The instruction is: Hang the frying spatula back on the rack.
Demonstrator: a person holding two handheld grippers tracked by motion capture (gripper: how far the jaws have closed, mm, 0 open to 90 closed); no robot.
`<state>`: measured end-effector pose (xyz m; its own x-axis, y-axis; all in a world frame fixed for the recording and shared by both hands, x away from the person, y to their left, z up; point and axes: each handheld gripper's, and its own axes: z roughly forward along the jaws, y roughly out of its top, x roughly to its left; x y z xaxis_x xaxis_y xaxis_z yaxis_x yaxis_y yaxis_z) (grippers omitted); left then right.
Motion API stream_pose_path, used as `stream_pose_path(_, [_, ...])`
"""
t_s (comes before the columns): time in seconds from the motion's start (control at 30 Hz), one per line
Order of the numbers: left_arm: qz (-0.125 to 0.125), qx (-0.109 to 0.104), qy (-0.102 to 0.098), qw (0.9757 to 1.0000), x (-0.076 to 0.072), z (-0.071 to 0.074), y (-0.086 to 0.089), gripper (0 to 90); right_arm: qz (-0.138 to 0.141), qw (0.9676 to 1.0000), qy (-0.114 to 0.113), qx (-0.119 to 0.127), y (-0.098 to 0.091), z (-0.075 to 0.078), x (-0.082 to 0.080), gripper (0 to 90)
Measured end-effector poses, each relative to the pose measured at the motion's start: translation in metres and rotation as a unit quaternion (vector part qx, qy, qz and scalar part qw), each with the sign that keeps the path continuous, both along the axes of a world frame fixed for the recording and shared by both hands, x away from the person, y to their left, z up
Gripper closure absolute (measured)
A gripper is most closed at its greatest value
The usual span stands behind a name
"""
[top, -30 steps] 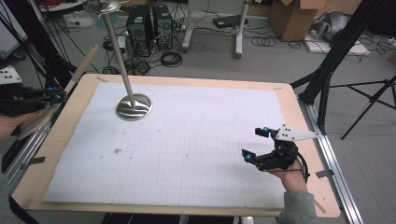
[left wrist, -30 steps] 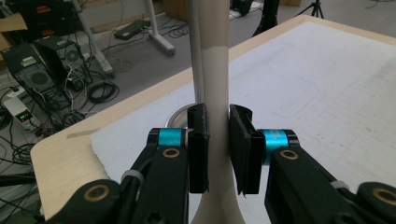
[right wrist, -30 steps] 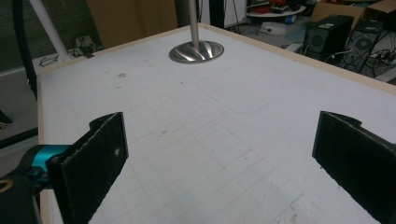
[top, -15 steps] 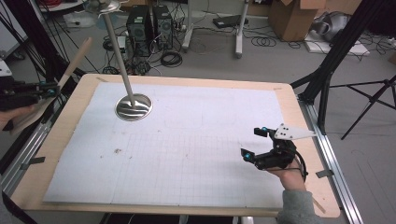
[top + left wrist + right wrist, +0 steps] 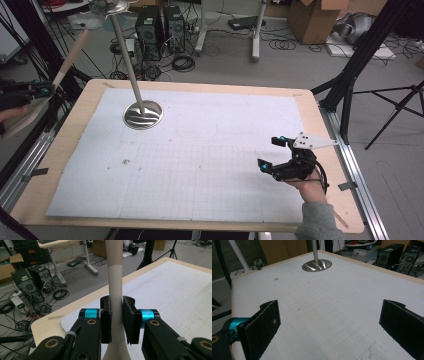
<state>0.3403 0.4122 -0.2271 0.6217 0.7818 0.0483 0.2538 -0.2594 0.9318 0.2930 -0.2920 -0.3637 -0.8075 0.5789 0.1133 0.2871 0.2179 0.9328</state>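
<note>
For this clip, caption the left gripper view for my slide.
Left gripper shut on a pale wooden stick, beside the table corner.

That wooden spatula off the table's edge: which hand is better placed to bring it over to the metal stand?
The left. Its fingers already clamp the wooden spatula, off the table's left edge, on the side where the metal stand is. The right gripper rests open and empty, far across the table.
</note>
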Motion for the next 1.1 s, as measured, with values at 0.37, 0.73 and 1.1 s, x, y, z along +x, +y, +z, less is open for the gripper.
stream_pose_path(0.37, [0.011,-0.011,-0.013,0.9998,-0.001,0.015,0.006,77.7,-0.001,1.0,0.003,0.001,-0.001,-0.002,0.001,2.4])
stream_pose_path(0.73, [0.015,-0.007,-0.021,0.9996,0.001,0.031,0.002,77.7,-0.001,1.0,0.004,0.004,-0.002,-0.002,0.003,2.4])
stream_pose_path(1.1, [0.013,-0.01,-0.016,0.9997,0.007,0.031,-0.001,77.7,-0.003,0.9999,0.007,0.009,-0.005,-0.002,0.002,2.3])
